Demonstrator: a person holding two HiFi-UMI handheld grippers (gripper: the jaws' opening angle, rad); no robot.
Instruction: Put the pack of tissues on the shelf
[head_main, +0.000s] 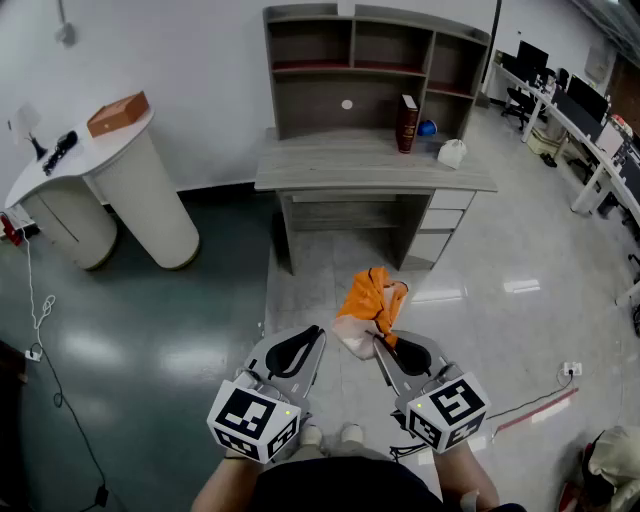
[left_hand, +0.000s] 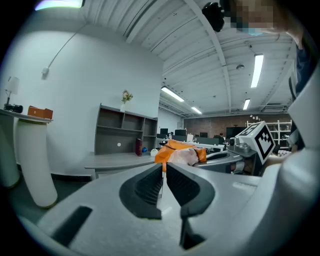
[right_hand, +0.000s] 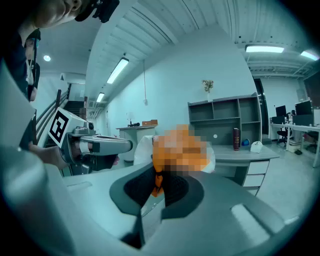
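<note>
the pack of tissues (head_main: 370, 305) dangles from the right claw (head_main: 380, 342), pinched only by a thin wrapper edge, well short of the far shelf (head_main: 375, 72); a swing could slip or tear it free; the left claw (head_main: 318, 334), closed on nothing, offers no support.

Open-plan office: grey desk (head_main: 340, 162) with shelf hutch (head_main: 320, 105) far centre; workstation rows with monitors (head_main: 585, 100) and chairs (head_main: 518, 100) far right; strip ceiling lights (left_hand: 257, 70).

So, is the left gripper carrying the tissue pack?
No, the left gripper is shut on nothing; the orange tissue pack is pinched in the right gripper.
</note>
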